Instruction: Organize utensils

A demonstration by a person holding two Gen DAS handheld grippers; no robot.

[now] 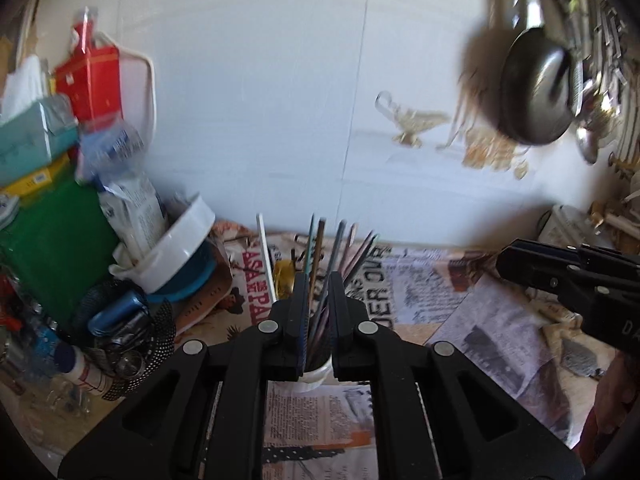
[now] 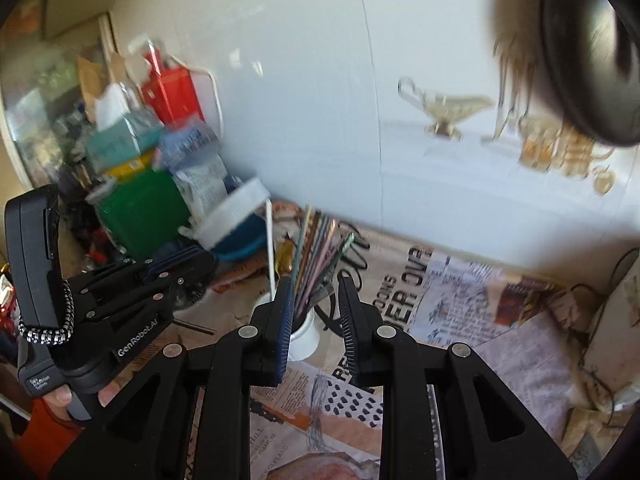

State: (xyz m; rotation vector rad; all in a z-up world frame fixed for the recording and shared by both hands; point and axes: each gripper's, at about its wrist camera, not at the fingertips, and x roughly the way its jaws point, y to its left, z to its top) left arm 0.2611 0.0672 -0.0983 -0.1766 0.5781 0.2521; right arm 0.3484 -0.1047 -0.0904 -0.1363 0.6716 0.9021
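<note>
step: tidy the sticks | where: white cup (image 2: 303, 336) holds the thin sticks (image 2: 316, 248) on the newspaper (image 2: 452, 300) | left gripper (image 1: 319, 312): nearly shut, looks empty | right gripper (image 2: 316, 320): a little open, empty | tip: I go slow so the cup stays up

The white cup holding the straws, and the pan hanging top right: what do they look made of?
White cup: likely plastic or glazed ceramic, smooth, opaque, ribbed base; the blur leaves it open. Hanging pan: dark metal by its look, with a soft sheen streak.
</note>
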